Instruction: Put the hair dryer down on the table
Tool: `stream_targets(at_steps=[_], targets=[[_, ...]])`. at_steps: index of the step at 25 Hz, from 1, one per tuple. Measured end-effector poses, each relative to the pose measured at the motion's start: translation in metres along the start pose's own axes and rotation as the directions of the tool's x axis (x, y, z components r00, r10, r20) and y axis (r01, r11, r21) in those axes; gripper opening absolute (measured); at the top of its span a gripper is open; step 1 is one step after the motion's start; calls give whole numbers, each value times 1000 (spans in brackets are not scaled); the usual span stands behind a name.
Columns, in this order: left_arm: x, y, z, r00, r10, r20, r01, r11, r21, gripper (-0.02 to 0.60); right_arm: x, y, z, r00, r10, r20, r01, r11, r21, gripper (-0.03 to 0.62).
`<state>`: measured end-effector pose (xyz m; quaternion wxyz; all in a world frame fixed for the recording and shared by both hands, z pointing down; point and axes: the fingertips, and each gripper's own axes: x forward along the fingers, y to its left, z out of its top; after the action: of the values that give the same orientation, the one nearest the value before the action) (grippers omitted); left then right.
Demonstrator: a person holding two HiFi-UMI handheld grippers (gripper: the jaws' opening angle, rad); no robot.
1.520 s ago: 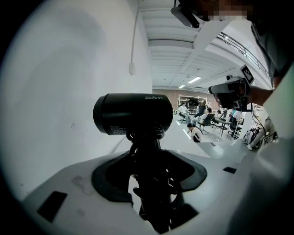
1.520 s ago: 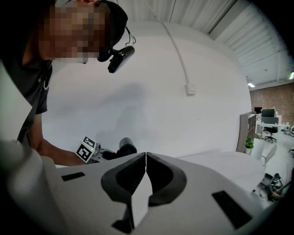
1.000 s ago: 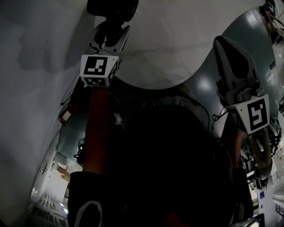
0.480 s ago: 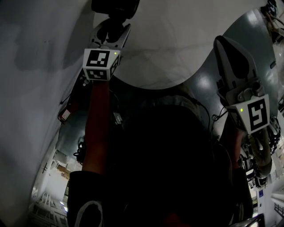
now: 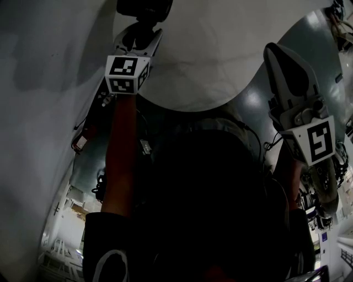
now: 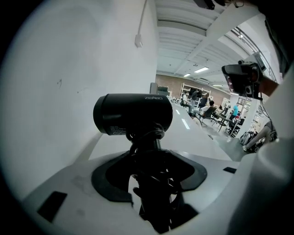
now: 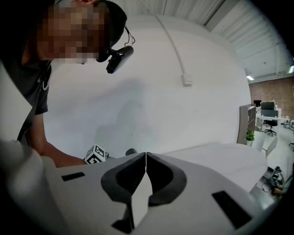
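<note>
The black hair dryer [image 5: 144, 7] hangs at the top of the head view, over the far part of the round white table [image 5: 220, 60]. My left gripper [image 5: 139, 34] is shut on its handle. In the left gripper view the barrel [image 6: 133, 114] lies crosswise above the jaws, and the cord-wrapped handle [image 6: 154, 183] runs down between them, above the table [image 6: 193, 133]. My right gripper [image 5: 277, 52] is held at the right, off the table edge. Its jaws [image 7: 146, 155] are shut with nothing between them.
A white wall [image 5: 44, 110] rises close on the left of the table. Grey floor [image 5: 253, 107] shows at the right, with cables and gear [image 5: 81, 144] below. An open office with desks and seated people [image 6: 206, 108] lies far behind.
My left gripper has carried the hair dryer slightly up and farther away in the head view. The right gripper has barely shifted.
</note>
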<state>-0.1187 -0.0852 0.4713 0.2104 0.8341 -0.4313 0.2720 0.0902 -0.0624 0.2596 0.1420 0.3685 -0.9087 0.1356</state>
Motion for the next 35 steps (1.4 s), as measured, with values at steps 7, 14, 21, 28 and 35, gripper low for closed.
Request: stream_targets(at_steps=[7,14,21,28,35], targets=[[9,4,-7,1000,-7,-27,7,1000,-18,232,5,-4,-2,1000,0,-9,0,1000,11,8],[16,5,-12,999,-14,-44,12,999,-38,232,9,-6,-5,1000,2,-18,-1,1000,20,8],[23,5,-16,998,-20,-58,17,999,-49,232,10,-8,-9,1000,2,-20,-1,1000,28,8],[29,3,-23,995,-33,-94,27,997,-71,232,10,-10,-11,1000,2,-20,-1,999,36,8],[34,2,-34,992,-31,-126,18,995,-100,232,7,-11,-14,1000,0,-20,1,999,38,8]])
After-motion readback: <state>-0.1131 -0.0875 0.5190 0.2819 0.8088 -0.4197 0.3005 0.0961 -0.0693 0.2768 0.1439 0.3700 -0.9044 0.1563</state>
